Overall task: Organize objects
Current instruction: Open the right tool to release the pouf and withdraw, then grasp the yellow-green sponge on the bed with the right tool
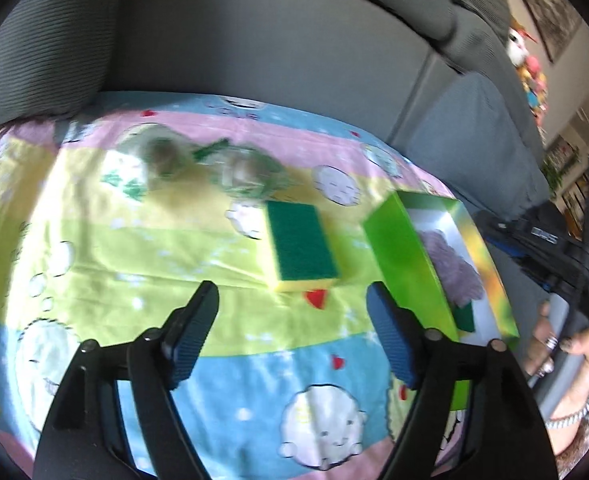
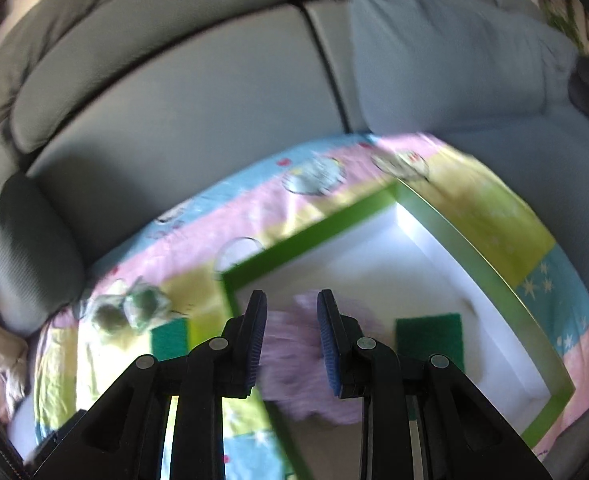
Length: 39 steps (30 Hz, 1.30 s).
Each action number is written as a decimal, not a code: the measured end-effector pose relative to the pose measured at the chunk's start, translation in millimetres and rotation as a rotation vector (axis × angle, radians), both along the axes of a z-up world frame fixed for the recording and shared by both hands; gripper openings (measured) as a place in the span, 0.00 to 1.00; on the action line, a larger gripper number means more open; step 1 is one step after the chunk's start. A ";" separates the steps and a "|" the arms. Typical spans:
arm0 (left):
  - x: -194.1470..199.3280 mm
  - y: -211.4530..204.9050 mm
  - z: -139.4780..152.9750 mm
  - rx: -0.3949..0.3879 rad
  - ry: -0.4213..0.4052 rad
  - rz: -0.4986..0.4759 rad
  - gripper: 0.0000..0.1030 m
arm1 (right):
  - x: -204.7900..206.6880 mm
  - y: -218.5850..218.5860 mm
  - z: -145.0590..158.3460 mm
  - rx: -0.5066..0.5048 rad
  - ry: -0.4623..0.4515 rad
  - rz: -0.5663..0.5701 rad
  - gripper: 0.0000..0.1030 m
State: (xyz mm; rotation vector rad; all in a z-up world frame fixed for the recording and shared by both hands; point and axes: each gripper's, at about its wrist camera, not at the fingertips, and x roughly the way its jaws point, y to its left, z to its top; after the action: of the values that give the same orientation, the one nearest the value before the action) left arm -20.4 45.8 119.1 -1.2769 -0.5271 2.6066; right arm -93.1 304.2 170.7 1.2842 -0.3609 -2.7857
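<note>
My left hand-held gripper hovers above the pastel cartoon-print cloth, tilted down, its jaws spread wide and holding nothing. A yellow rectangular sponge with a green scouring top lies flat on the cloth just ahead of the fingertips, between them in line. To its right stands the green open-topped cardboard box with a white interior.

My right hand-held gripper points down into that green box, jaws partly spread. A fluffy lilac cloth lies on the box floor between and below the fingers; motion blur prevents me from telling whether the pads touch it. A second green-topped sponge lies in the box, right of the gripper.
</note>
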 end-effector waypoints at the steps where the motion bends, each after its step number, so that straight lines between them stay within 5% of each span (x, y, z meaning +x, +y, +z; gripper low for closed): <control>1: 1.2 -8.0 -0.7 -0.003 -0.006 0.014 0.74 | 2.5 -9.1 4.1 -0.002 0.016 0.029 0.27; 6: 6.0 -36.9 -11.3 0.002 -0.053 0.066 0.74 | 8.3 -47.9 10.0 -0.068 0.051 0.180 0.59; 10: 9.4 -54.5 -19.4 0.002 -0.090 0.095 0.74 | 7.7 -86.6 1.6 -0.050 0.028 0.277 0.61; 16: 15.2 -73.0 -28.9 -0.020 -0.113 0.120 0.75 | 3.0 -138.6 -33.5 -0.074 -0.123 0.426 0.61; 19: 16.4 -79.6 -31.7 0.008 -0.122 0.134 0.83 | 1.1 -151.4 -46.9 0.022 -0.128 0.408 0.61; 31: 11.1 -72.8 -37.6 0.033 -0.163 0.119 0.84 | -36.3 -151.1 -95.1 0.187 -0.171 0.306 0.62; 39: 6.2 -66.2 -41.3 0.036 -0.178 0.110 0.84 | -43.6 -144.5 -109.6 0.182 -0.228 0.308 0.75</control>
State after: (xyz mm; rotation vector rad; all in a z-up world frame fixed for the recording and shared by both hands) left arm -14.2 -20.4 77.8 -1.5181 -0.6896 2.5709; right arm -136.8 159.8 61.1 1.5507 0.0811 -2.4666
